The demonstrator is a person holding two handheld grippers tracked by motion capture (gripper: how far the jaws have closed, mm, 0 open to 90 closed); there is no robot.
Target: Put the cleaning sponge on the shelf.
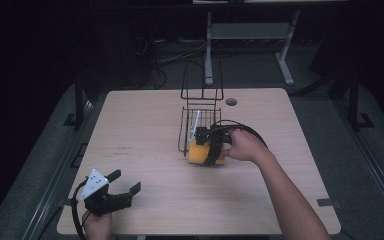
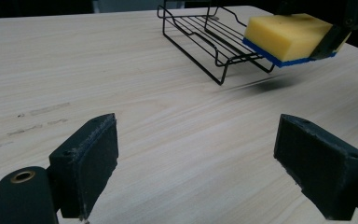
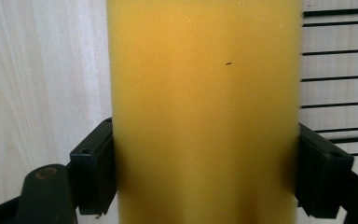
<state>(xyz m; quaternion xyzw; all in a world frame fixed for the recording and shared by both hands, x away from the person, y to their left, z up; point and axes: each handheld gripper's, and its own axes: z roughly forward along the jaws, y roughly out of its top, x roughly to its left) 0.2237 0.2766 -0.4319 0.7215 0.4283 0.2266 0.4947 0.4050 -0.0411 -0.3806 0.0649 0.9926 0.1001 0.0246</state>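
Yellow sponge (image 3: pixel 205 112) sits closest of all, pressed between the two pads of my right tongs (image 3: pixel 205 172) in the right gripper view, so near that its pores blur. Both jaws bear against its long sides, clamped firmly on it.

Going by size, my counter (image 1: pixel 145 165) comes first: pale wood grain, wide, with a small round grey cap (image 1: pixel 231 102) near its far edge and a few faint smudges toward my left. Beyond it the room is dark, and a grey frame of another bench (image 1: pixel 250 35) stands on the floor with cables near its feet.

Next is the black wire rack (image 1: pixel 200 117), set near the middle of the counter toward the far side, with a tall wire back rising behind a shallow wire tray. From the left gripper view its tray (image 2: pixel 205 37) shows parallel bars and a raised lip.

Then the sponge itself: from above it (image 1: pixel 199 152) is held just at the near edge of the rack, in my right tongs (image 1: pixel 212 150), with my right hand (image 1: pixel 245 146) behind them. The left gripper view shows its blue scouring layer (image 2: pixel 279 58) underneath, the sponge lifted clear of the counter with a shadow below it, its far end over the rack's near lip.

My left tongs (image 1: pixel 125 186) rest low at the near left corner of the counter, well apart from the rack. Their jaws stand wide apart with nothing between them, bare wood showing past the pads (image 2: pixel 86 163).
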